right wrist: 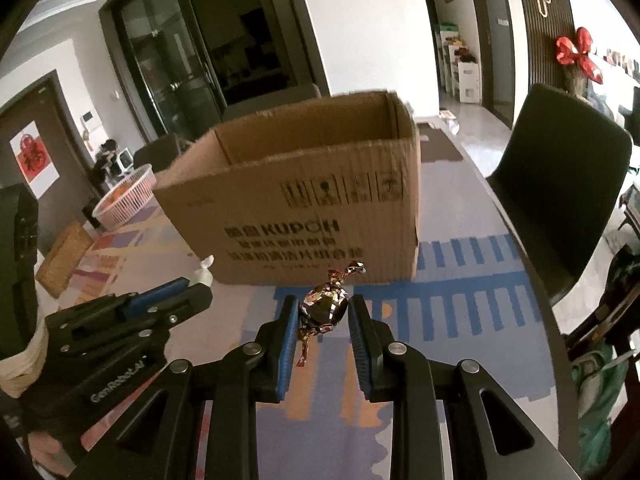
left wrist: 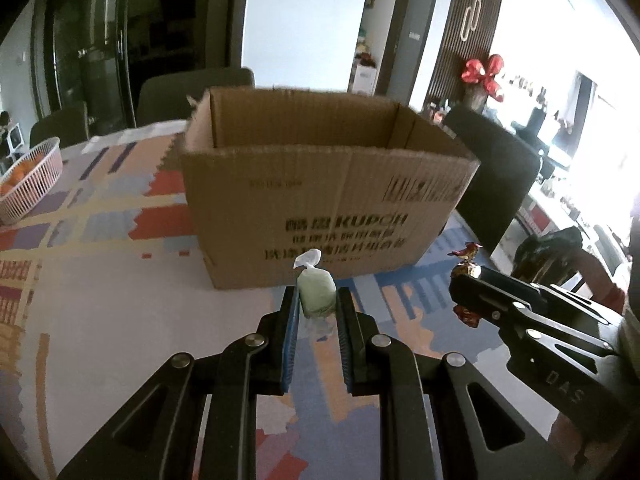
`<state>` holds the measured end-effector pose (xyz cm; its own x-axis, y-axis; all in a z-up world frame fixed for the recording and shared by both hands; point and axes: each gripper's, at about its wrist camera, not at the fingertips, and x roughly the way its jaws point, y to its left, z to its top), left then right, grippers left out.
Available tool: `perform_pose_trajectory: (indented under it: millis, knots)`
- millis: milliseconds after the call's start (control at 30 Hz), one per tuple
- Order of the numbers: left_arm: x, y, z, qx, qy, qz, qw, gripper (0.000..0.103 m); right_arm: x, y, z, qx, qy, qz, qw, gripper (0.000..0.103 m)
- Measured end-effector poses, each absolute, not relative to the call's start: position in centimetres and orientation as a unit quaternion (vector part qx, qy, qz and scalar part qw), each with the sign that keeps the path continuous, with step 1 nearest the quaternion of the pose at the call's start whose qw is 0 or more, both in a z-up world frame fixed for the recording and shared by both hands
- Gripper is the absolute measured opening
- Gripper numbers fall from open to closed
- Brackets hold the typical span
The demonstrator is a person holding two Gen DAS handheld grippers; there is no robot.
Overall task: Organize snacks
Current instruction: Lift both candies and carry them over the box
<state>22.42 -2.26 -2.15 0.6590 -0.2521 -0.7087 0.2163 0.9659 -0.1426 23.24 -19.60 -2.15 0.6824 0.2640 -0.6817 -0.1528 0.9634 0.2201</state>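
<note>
Left gripper point(left wrist: 316, 300) pinches a green candy point(left wrist: 316, 294), right gripper point(right wrist: 324, 308) a foil candy point(right wrist: 323, 306), both angled down before the box point(left wrist: 320, 208)

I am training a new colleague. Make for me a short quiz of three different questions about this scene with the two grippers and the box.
1. True or false: the cardboard box is open at the top.
2. Which candy does the left gripper hold?
A. green candy
B. foil candy
3. Fill in: the right gripper is shut on the ____ candy.

Key: 1 true; 2 A; 3 foil.
</note>
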Motion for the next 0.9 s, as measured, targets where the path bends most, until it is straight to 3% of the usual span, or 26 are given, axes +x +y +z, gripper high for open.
perform_pose_trajectory:
  millis: [900]
  knots:
    - [24.0, -1.2, 8.6, -0.003, 0.273, -0.141, 0.952, 0.019, 24.8, -18.1, 8.9, 0.029, 0.265, 0.127, 0.955, 0.027]
